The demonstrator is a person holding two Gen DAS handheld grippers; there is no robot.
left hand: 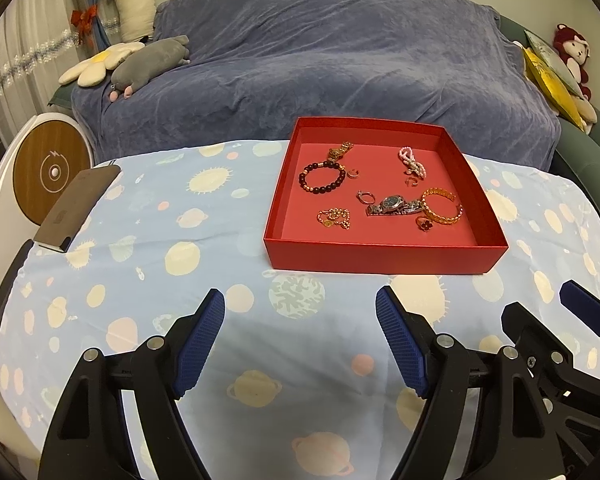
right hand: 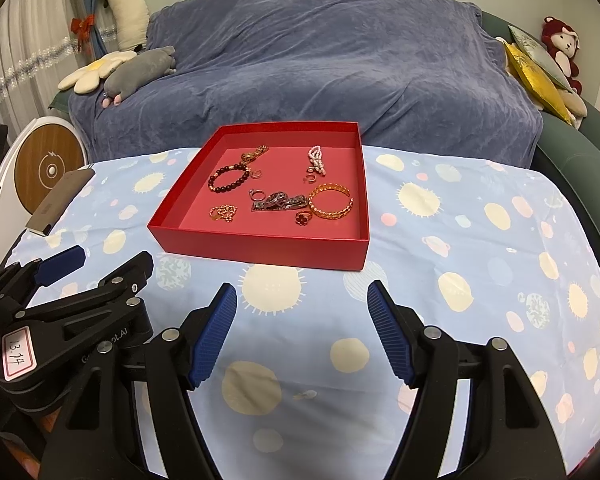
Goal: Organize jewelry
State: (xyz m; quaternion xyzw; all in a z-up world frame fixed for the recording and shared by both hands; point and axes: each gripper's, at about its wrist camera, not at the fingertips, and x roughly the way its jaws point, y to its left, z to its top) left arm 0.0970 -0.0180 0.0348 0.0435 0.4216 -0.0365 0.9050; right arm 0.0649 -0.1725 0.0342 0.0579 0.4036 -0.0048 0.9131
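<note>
Jewelry: a scatter of pieces is seen lying loose on the floor of the red tray (left hand: 384,254), which rests on the table; every piece is inside the rim and none is held.
Table cover: a light blue cloth (left hand: 204,216) printed with suns and planets is spread under the tray.
Red tray: a shallow square box, empty-walled, with its near wall turned toward both grippers.
Left gripper (left hand: 300,308): held low over the cloth, short of the tray; the blue pads are spread wide with nothing between them.
Right gripper (right hand: 302,300): held likewise just short of the tray's near wall, fingers parted and empty.
Label: a small white tag with a red border is seen on the left gripper's body in the right wrist view, hand-marked "13.14"; partly hidden moulded lettering ending in "ot.AI" is beside it.
Wristwatch (left hand: 394,205): laid with its long axis running left to right across the tray, dial up, metal band stretched to both sides.
Gold cuff bracelet (left hand: 442,206): just right of the watch, its open gap turned to the right.
Dark bead bracelet (left hand: 322,178): a closed loop at the left rear.
Pink bead strand (left hand: 412,162): long axis slanting from rear left to front right.
Gold chain (left hand: 334,218): bunched at the front left.
Clover ring (left hand: 424,223): near the cuff's front edge.
</note>
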